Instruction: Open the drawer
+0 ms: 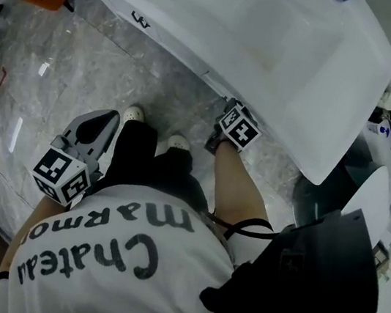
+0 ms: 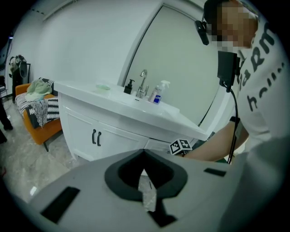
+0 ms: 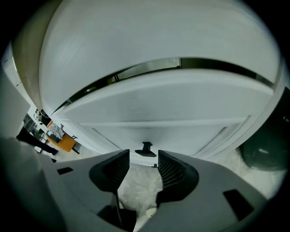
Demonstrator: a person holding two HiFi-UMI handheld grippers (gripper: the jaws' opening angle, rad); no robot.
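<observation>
Here we see the right gripper (image 3: 143, 161), jaws spread and empty, just short of the small black handle (image 3: 146, 148) of the white panelled drawer (image 3: 154, 113) under the white basin counter (image 1: 307, 67); we judge this rigid, sliding front best pulled by that handle, while the left gripper (image 2: 144, 155) is pressed together on nothing and the white shirt (image 1: 113, 250) reads "Chateau Marmo".

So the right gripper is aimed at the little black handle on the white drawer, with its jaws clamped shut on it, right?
Not clamped. The right gripper is aimed at the black handle on the white drawer, but its jaws stand open, and the handle sits just past their tips, untouched as far as I can tell. The right gripper view shows this.
</observation>
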